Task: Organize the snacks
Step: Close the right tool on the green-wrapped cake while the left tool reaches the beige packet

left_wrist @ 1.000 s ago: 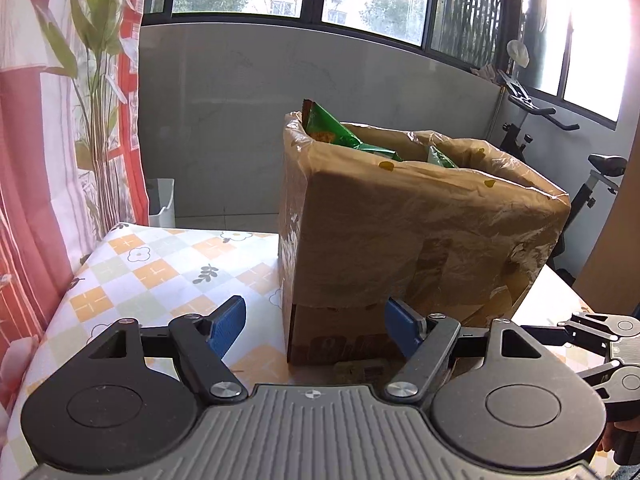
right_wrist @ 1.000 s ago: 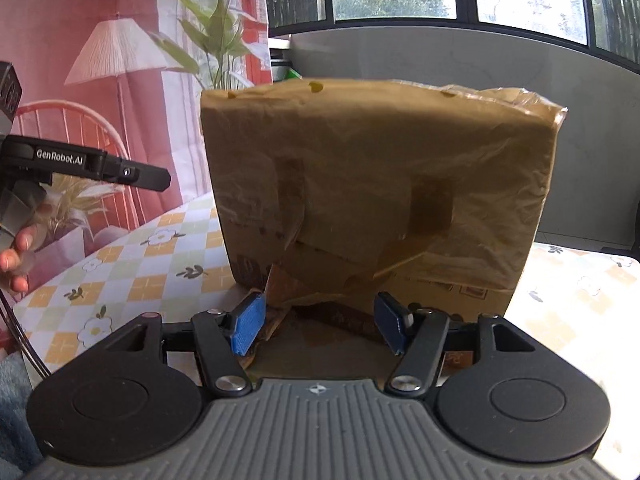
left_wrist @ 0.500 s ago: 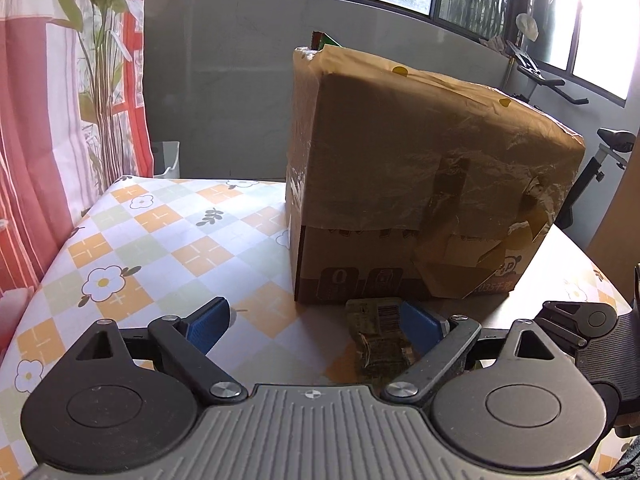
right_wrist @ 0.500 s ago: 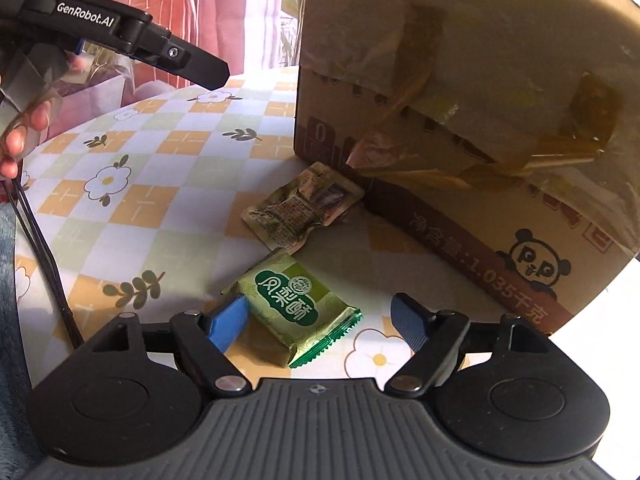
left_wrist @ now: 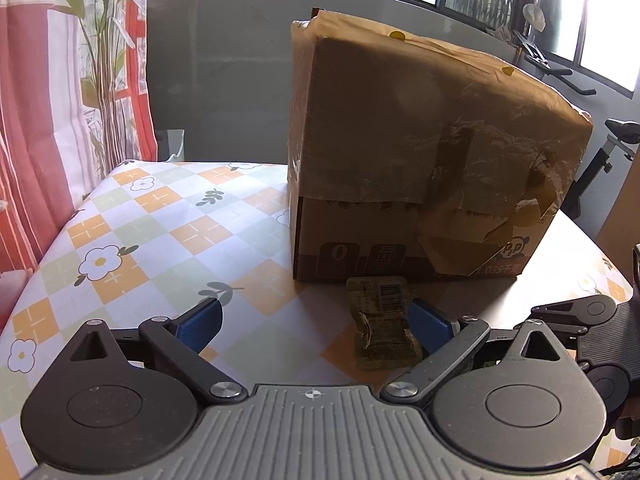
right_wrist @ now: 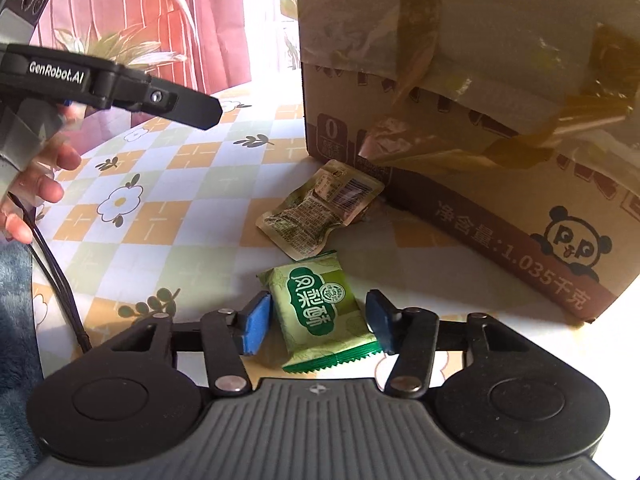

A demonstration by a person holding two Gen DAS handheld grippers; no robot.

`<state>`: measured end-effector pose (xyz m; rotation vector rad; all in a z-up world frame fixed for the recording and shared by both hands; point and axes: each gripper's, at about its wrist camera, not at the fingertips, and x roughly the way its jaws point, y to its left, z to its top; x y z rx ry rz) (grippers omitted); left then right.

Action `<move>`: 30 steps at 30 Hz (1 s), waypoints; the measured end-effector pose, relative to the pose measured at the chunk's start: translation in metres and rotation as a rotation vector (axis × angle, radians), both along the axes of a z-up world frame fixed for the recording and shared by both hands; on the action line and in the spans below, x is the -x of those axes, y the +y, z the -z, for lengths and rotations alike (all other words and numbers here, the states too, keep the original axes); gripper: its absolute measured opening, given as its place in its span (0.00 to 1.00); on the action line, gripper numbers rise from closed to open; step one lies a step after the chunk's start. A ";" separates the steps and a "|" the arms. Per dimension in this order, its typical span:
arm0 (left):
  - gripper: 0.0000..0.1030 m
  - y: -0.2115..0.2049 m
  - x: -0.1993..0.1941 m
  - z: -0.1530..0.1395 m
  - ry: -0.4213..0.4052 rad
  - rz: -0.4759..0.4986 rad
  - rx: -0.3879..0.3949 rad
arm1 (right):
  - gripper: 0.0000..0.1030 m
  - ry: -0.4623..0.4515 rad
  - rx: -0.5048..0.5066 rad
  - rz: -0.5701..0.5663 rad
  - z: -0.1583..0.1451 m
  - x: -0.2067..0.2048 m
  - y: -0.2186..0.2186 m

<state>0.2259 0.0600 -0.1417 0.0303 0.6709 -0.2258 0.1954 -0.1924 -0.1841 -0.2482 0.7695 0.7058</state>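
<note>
**Green packet between the right fingers**

Right gripper (right_wrist: 318, 322) spread wide around the green packet (right_wrist: 320, 312), pads apart from it; olive packet (right_wrist: 318, 210) at twelve o'clock, touching the box (right_wrist: 500, 208); left gripper (left_wrist: 316, 320) wide, holding nothing.

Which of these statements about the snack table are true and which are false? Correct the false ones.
1. The green packet lies between the right claw's open jaws. True.
2. The brown packet sits inside the cardboard box. False: it lies on the tablecloth beside the box.
3. The left claw is shut on a packet. False: it is open.
4. The box shows a panda. True.
</note>
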 end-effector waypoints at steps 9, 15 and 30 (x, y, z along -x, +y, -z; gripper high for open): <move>1.00 -0.020 -0.007 0.018 0.021 -0.014 -0.027 | 0.41 -0.035 -0.068 0.209 0.001 0.002 -0.043; 1.00 -0.040 -0.016 0.032 0.067 0.018 -0.008 | 0.41 -0.076 -0.092 0.345 0.004 0.003 -0.062; 0.94 -0.071 -0.032 0.055 0.129 0.077 -0.006 | 0.41 -0.082 -0.153 0.382 0.007 0.006 -0.076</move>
